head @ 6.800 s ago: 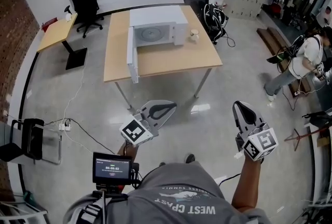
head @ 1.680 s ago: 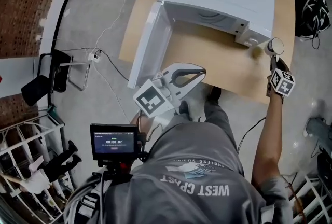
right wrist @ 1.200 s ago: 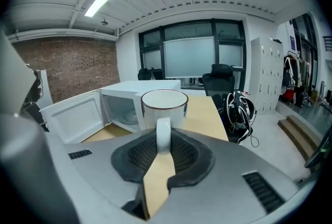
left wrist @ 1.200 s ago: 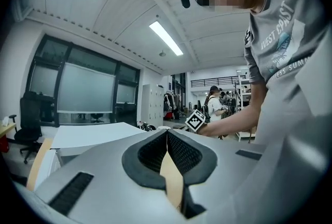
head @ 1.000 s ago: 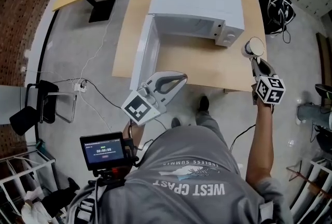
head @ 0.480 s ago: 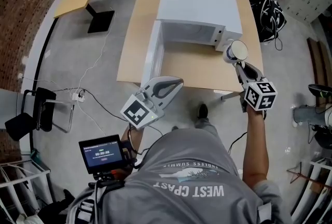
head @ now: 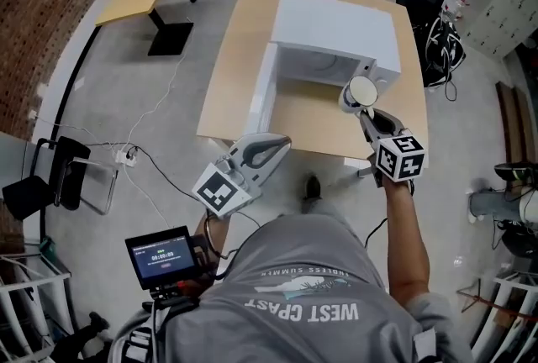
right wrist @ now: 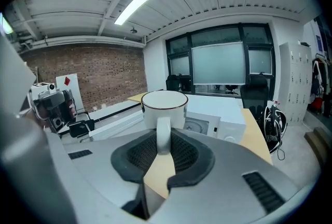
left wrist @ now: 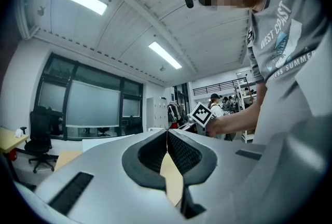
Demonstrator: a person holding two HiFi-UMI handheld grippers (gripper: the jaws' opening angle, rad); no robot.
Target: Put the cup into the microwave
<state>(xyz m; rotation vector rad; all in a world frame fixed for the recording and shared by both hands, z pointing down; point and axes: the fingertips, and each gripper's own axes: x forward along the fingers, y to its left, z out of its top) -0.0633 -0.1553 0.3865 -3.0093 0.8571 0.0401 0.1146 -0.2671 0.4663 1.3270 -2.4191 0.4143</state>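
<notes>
The right gripper (head: pixel 364 111) had its jaws clenched on the handle of the white cup (head: pixel 361 91), holding it above the counter (head: pixel 231 59) just in front of the microwave (head: pixel 336 25), whose door (head: pixel 259 101) stood open at the left. The cup was not yet inside, so carrying it in and setting it down seemed to remain. The left gripper (head: pixel 282 140) hung by the counter's near edge, jaws pressed together on nothing.

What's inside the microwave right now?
Through the open door of the microwave, only its round turntable shows, with nothing seen on it. The white cup, held by its handle in the right claw, hides the left part of the inside.
</notes>
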